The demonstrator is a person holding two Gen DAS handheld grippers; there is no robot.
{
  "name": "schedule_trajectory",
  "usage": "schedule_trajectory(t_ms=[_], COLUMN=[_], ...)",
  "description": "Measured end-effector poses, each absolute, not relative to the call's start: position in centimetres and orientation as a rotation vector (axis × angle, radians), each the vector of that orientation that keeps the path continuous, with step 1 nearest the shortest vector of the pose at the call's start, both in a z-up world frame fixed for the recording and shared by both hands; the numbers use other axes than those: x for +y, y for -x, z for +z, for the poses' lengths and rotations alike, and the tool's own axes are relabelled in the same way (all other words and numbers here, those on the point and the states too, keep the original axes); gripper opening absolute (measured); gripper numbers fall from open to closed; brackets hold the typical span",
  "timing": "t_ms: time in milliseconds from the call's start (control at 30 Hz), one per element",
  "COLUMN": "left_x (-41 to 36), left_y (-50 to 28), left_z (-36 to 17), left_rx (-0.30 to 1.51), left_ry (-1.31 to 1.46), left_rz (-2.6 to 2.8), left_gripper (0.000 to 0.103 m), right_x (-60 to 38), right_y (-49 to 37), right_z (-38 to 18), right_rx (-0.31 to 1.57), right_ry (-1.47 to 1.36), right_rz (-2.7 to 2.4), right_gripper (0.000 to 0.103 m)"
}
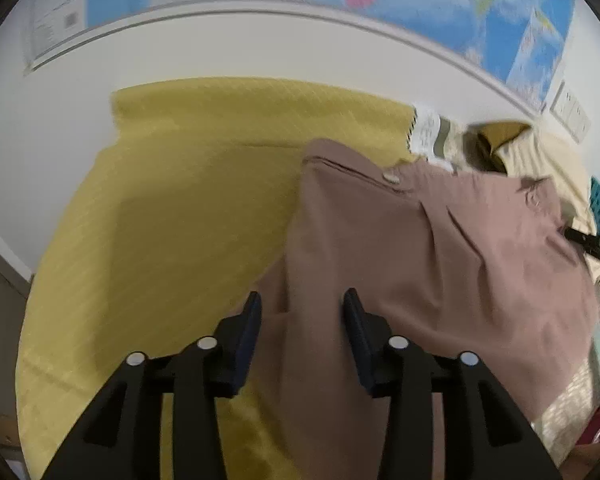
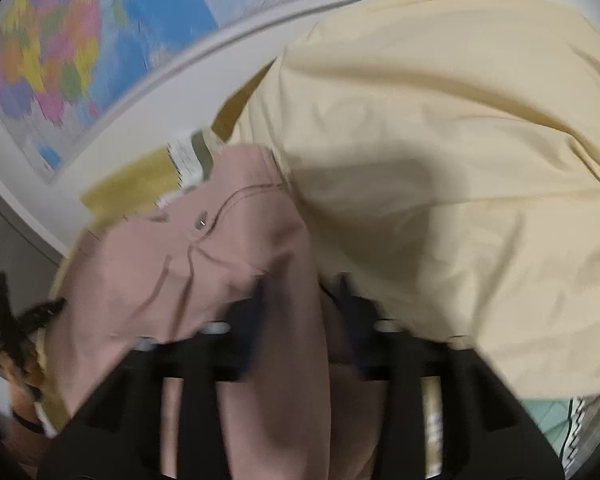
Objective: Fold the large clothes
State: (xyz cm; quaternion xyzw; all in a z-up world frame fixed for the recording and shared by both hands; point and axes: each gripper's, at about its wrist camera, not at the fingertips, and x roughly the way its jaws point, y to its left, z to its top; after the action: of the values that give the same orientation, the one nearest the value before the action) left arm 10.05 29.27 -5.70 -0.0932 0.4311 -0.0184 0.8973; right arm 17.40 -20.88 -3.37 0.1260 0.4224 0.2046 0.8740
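A dusty-pink garment [image 1: 440,264] of smooth woven cloth lies rumpled on a mustard-yellow bedspread [image 1: 172,216] with a fine quilted diamond texture. A pale round button [image 1: 390,177] and stitched seams show near its upper edge, and a white paper tag [image 1: 426,132] sits just beyond it. Beside it on the right lies a large cream-coloured cloth [image 2: 440,180], soft and creased into broad folds. A colourful map [image 2: 52,52] hangs on the white wall behind.

Both tools tilt downward over the bed. The left gripper [image 1: 302,308] has its dark, flat fingers parted about halfway, with a ridge of the pink cloth lying between them; the pads do not press on it. The right gripper [image 2: 300,292] is blurred, its fingers likewise parted over a fold of the pink garment, not clamping it.
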Motion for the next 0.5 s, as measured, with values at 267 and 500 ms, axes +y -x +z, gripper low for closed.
schedule_trajectory(t_ms=[267, 500], left_x=[31.1, 30.6], left_y=[-5.5, -3.0], left_z=[-5.0, -5.7], left_rx=[0.874, 0.885], left_ry=[0.294, 0.344], left_rz=[-0.059, -0.071], left_gripper=[0.055, 0.058], right_x=[-24.2, -24.6], right_y=[-13.2, -10.0], right_z=[-3.3, -4.3], right_rx=[0.907, 0.931], right_ry=[-0.361, -0.348], right_rz=[0.496, 0.504], right_gripper=[0.076, 0.079])
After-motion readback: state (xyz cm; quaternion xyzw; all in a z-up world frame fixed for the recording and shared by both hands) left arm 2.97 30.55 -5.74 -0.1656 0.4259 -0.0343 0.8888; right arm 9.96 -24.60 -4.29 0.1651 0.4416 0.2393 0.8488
